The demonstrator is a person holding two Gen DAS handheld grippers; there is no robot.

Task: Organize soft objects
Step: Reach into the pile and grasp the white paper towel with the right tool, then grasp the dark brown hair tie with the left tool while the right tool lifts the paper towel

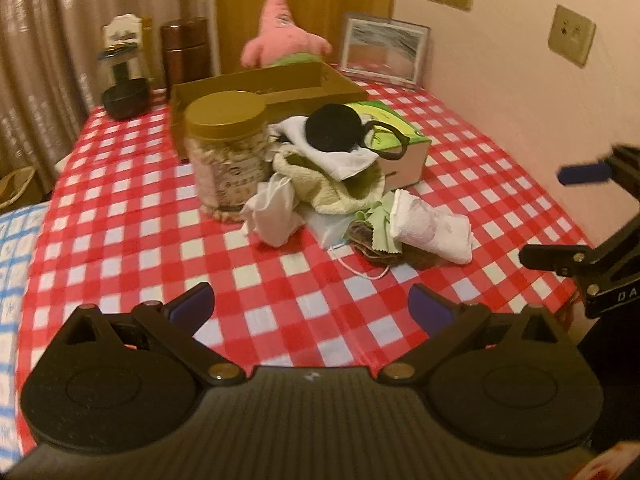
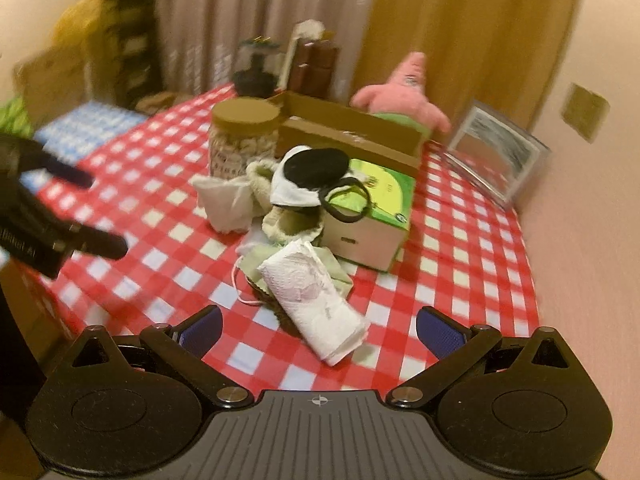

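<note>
Two wide-spread tools over a pile of soft things on a checked table

The table [image 1: 120, 240], under a red-and-white cloth, carries a brown cardboard tray [image 1: 280, 84] at the back with a pink plush star [image 1: 280, 36] behind it; a green-topped tissue box [image 1: 404, 152] stands beside a gold-lidded jar [image 1: 226, 156]; the soft pile lies between and in front of them: a cream towel [image 1: 320, 188], a black-and-white cloth [image 1: 336, 136], a folded white cloth [image 2: 316, 304] nearest; the left tool [image 1: 312, 300] and right tool [image 2: 318, 326] both hang above the table, fingers wide apart, gripping nothing.
</note>
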